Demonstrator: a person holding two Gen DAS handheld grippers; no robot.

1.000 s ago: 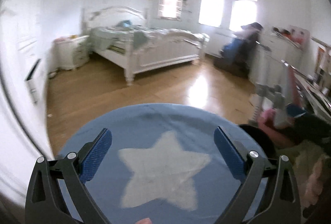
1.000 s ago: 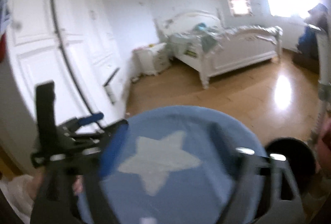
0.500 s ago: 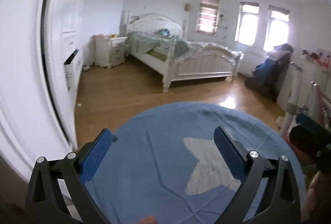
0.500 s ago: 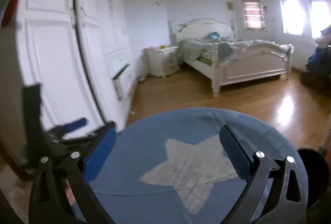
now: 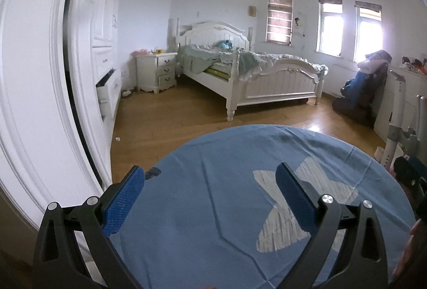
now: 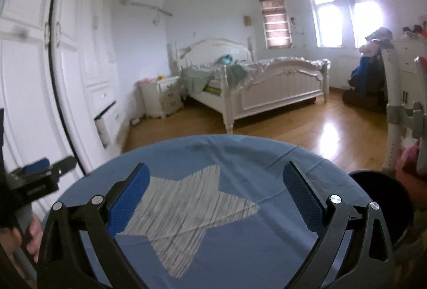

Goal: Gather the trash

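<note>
Both grippers hover over a round blue cloth-covered surface with a pale star on it. My left gripper is open with nothing between its blue pads, left of the star. My right gripper is open wide above the star and also holds nothing. A black round bin sits just right of the blue surface. A small white scrap lies on the wooden floor by the wardrobe. In the right wrist view, the left gripper and the hand holding it show at the left edge.
A white wardrobe with an open drawer lines the left wall. A white bed and nightstand stand at the back. Piled clothes and a chair sit by the windows. A white pole stands right.
The left wrist view has swung left towards the wardrobe, so the star now lies to its right. The right gripper has sunk closer to the blue surface and its blurred picture has cleared.
</note>
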